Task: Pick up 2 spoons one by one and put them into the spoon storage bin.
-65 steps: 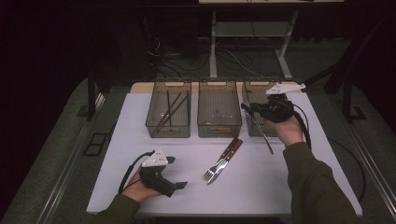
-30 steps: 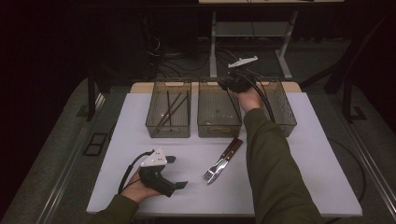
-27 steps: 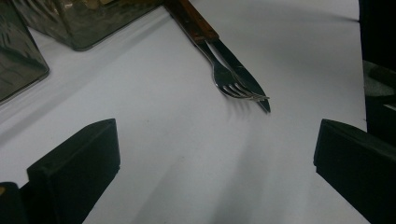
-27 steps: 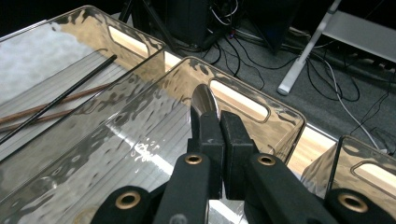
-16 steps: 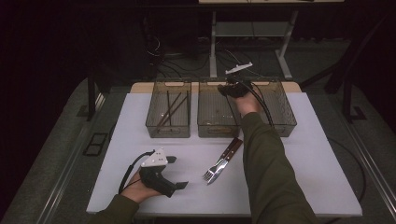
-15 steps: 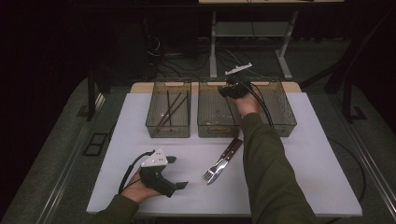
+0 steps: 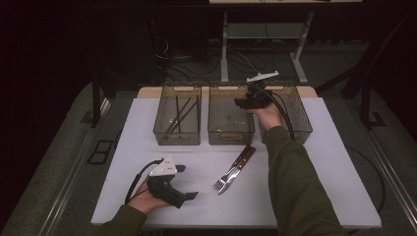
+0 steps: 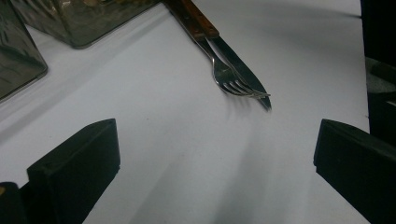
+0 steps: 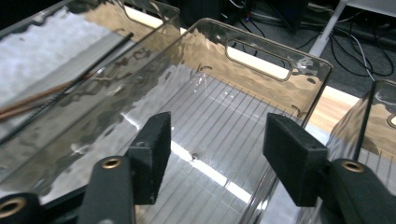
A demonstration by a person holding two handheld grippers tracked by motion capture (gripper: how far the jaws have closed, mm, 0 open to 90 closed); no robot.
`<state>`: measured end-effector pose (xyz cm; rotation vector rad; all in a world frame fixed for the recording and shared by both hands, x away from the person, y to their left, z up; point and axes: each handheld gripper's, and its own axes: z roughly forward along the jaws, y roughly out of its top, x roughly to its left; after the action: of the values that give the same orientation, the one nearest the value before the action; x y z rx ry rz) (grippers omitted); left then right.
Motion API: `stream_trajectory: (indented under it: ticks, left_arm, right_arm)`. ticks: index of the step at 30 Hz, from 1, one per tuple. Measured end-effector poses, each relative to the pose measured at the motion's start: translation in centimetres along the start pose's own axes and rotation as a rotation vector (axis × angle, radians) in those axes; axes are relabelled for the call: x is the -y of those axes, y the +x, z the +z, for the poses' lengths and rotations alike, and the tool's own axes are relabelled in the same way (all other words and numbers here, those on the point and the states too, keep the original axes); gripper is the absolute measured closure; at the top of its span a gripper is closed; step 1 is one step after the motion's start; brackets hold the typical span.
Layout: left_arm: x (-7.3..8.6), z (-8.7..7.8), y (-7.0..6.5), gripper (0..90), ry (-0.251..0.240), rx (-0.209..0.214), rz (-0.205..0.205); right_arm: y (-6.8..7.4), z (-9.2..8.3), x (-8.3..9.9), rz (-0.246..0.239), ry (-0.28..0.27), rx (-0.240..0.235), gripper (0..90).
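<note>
My right gripper (image 7: 243, 103) hovers over the far end of the middle clear bin (image 7: 231, 132). Its jaws have just been opening, and in the right gripper view the gripper (image 9: 217, 144) stands open with nothing between the pads, over the bin's ribbed floor. My left gripper (image 7: 189, 182) rests open on the white table at the front left. Ahead of it, in the left gripper view (image 8: 217, 154), lie a fork (image 8: 229, 77) and a wooden-handled knife (image 8: 243, 70) side by side. From above, the fork (image 7: 223, 181) and knife (image 7: 242, 158) lie mid-table.
Three clear bins stand in a row at the back. The left bin (image 7: 177, 136) holds chopsticks (image 7: 179, 115); the right bin (image 7: 301, 123) sits beside my right forearm. A cable trails from each gripper. The table's right half is bare white.
My right hand has gone from above the right bin to the middle bin and dipped toward it. The left hand has stayed where it was.
</note>
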<state>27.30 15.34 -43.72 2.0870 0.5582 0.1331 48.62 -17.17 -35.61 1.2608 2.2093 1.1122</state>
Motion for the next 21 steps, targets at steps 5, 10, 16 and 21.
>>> stream_trajectory:
  ticks: [5,10,16,21]
  left_arm:
    - [0.0,0.1,0.0,0.0,-0.001,-0.002,-0.006]
    - [0.0,0.1,-0.1,0.0,0.000,-0.003,-0.012]
    - [0.1,0.2,-0.1,0.0,0.006,-0.006,-0.011]
    - [0.2,0.2,-0.1,0.0,0.008,-0.010,-0.012]
  right_arm:
    - [0.1,-2.1,0.6,0.008,-0.024,-0.051,38.4]
    - [0.4,-4.3,1.6,-0.007,-0.036,-0.072,37.2]
    - [0.6,-6.5,3.0,-0.012,-0.042,-0.096,37.6]
    - [0.7,-7.8,4.4,-0.025,-0.048,-0.098,39.8]
